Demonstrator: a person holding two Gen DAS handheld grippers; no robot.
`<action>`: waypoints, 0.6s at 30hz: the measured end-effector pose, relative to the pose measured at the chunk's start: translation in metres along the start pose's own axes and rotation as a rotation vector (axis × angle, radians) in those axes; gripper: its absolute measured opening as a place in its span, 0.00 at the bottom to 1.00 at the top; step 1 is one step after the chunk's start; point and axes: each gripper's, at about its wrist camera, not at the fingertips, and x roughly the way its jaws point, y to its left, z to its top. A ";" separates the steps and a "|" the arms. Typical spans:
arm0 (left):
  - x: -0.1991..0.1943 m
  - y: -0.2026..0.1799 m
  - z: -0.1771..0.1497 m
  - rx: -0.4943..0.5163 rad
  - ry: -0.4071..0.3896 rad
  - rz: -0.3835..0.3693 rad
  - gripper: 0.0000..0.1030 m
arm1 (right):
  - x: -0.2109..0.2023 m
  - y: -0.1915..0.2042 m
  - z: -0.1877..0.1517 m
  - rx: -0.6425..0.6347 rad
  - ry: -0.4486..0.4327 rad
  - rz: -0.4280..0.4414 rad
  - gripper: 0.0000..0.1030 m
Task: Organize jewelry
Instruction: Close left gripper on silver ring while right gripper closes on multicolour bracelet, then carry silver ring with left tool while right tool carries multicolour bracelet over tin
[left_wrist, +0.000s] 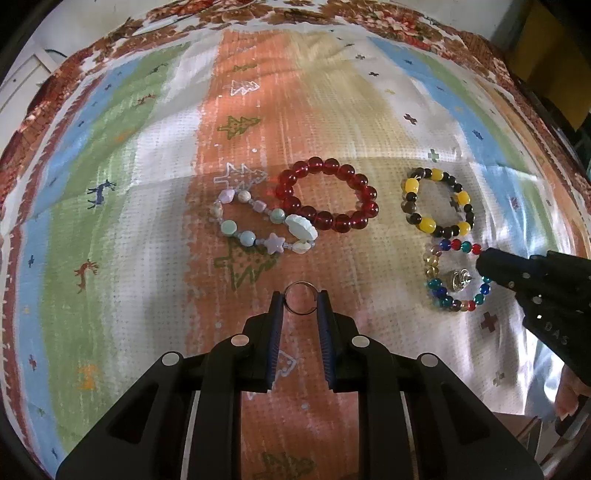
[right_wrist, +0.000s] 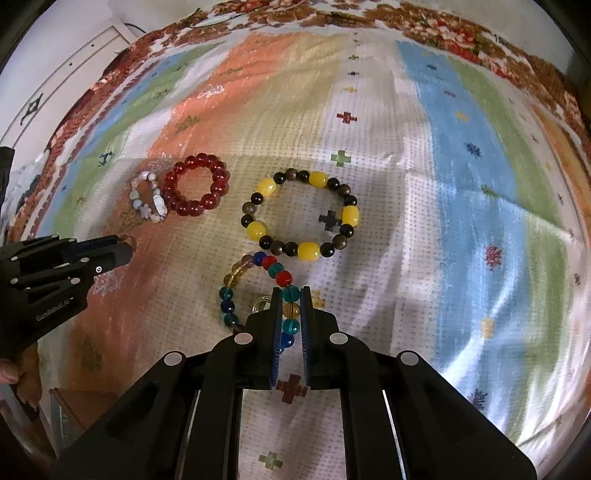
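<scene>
My left gripper is shut on a thin metal ring, held between its blue pads just above the cloth. My right gripper is shut on the multicolour glass bead bracelet, several beads pinched between its pads. In the left wrist view that bracelet lies at the right with a small silver earring inside its loop. Three bracelets lie flat: a red bead one, a pastel stone and shell one beside it, and a yellow and dark bead one.
A patterned cloth in green, blue, orange and white bands covers the table, with a brown floral border at the far edge. A person's fingers show at the right edge behind the right gripper.
</scene>
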 end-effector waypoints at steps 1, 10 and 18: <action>-0.001 0.000 -0.001 0.000 -0.003 0.001 0.18 | -0.002 0.001 0.000 -0.001 -0.005 -0.001 0.10; -0.014 -0.001 -0.007 -0.026 -0.025 -0.031 0.18 | -0.023 0.006 -0.004 -0.022 -0.064 0.022 0.10; -0.033 -0.005 -0.014 -0.044 -0.059 -0.050 0.18 | -0.046 0.010 -0.009 -0.011 -0.122 0.046 0.10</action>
